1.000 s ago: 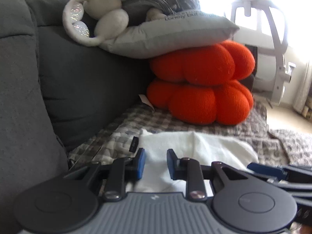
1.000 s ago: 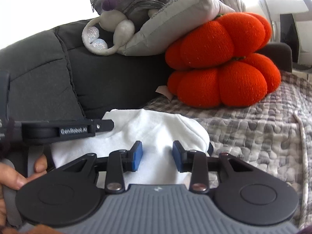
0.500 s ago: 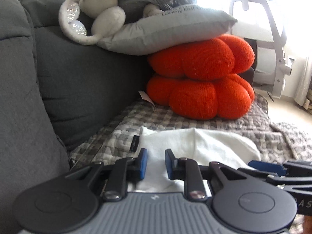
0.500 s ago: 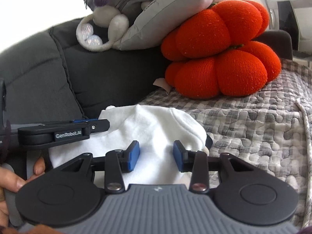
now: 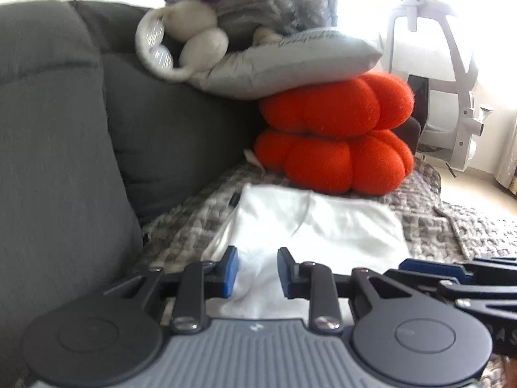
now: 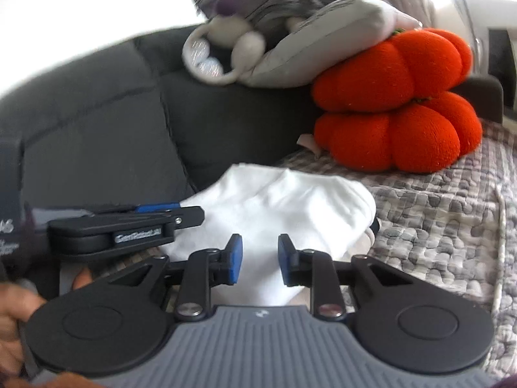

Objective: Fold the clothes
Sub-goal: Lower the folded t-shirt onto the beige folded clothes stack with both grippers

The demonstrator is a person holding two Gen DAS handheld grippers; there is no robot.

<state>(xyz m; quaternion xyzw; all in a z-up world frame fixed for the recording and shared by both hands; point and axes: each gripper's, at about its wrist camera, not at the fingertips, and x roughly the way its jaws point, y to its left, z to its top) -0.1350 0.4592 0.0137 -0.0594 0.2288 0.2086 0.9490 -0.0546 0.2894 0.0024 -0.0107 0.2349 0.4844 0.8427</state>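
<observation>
A white folded garment [image 5: 323, 226] lies on the quilted sofa cover, and in the right wrist view the garment [image 6: 274, 200] sits just ahead of the fingers. My left gripper [image 5: 257, 270] hovers over its near edge; its jaws are opening slightly, a gap shows between the blue pads, and nothing is pinched. My right gripper [image 6: 260, 258] is over the same near edge, its jaws closing with cloth showing below the gap, not pressed. The right gripper [image 5: 452, 274] reaches in from the right in the left wrist view. The left gripper [image 6: 155, 213] lies at the left in the right wrist view.
Two stacked orange pumpkin cushions [image 5: 336, 135] stand behind the garment with a grey pillow [image 5: 290, 64] and a plush toy [image 5: 194, 32] on top. The dark grey sofa back [image 5: 161, 129] runs along the left. A patterned grey quilt [image 6: 436, 220] covers the seat. A hand [image 6: 19, 307] shows at lower left.
Both grippers have shifted sideways along the seat, so the cushions sit further right in each view. The right jaws have narrowed. The garment looks flatter and further ahead.
</observation>
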